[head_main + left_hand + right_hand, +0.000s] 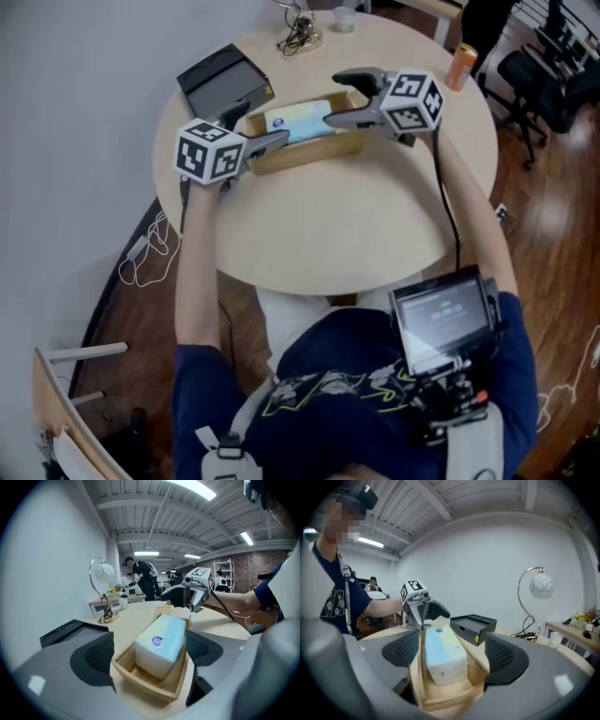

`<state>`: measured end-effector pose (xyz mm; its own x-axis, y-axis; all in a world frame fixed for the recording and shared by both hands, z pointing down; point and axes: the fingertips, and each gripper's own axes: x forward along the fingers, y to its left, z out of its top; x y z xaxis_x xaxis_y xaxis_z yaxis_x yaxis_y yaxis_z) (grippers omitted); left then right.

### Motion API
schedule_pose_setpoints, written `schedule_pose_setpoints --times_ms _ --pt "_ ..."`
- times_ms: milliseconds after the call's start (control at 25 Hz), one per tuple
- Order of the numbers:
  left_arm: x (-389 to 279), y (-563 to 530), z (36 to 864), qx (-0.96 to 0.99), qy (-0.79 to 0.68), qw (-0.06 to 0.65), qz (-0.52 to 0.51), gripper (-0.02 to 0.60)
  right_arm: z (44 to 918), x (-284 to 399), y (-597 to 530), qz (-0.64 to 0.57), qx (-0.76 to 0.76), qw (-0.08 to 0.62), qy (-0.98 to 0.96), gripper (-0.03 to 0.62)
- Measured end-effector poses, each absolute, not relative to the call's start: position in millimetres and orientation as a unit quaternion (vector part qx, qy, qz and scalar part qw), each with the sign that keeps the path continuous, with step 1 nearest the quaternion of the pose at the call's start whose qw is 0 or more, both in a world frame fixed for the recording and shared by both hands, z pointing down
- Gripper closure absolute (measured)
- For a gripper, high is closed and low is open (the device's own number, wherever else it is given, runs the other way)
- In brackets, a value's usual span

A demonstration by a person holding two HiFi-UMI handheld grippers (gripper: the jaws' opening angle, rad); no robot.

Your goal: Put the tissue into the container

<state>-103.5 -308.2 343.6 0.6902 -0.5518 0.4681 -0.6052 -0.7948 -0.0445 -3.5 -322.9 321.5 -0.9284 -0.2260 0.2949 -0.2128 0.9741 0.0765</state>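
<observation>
A pale blue and white tissue pack (300, 120) lies lengthwise inside a shallow wooden container (309, 155) at the far side of the round table (328, 234). My left gripper (261, 127) stands open, its jaws straddling the container's left end. In the left gripper view the tissue pack (161, 641) sits in the container (140, 681) between wide-set pads. My right gripper (336, 98) is open too, its jaws on either side of the right end. In the right gripper view the pack (440, 653) rests in the container (440, 698), with a small gap at the right pad.
A black open box (225, 80) sits just behind the container's left end. A lamp base with cables (300, 37), a white cup (344, 19) and an orange bottle (461, 64) stand near the table's far rim. Office chairs (544, 75) stand at the right.
</observation>
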Motion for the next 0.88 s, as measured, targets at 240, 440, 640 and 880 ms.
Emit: schedule_pose_setpoints --times_ms 240,440,640,880 --pt "-97.2 -230.9 257.8 0.954 -0.286 -0.028 0.082 0.285 266.5 10.1 -248.0 -0.001 0.056 0.040 -0.998 0.056" --pt "-38.9 -165.0 288.7 0.979 -0.203 0.020 0.009 0.578 316.9 -11.5 -178.5 0.003 0.072 0.020 -0.997 0.592" --pt "-17.8 -142.0 370.3 0.981 -0.187 0.032 0.052 0.578 394.5 -19.6 -146.8 0.034 0.063 0.079 -0.994 0.592" --pt "-23.4 -152.1 385.3 0.980 -0.165 0.105 0.034 0.577 402.6 -19.2 -151.7 0.046 0.103 0.108 -0.988 0.592"
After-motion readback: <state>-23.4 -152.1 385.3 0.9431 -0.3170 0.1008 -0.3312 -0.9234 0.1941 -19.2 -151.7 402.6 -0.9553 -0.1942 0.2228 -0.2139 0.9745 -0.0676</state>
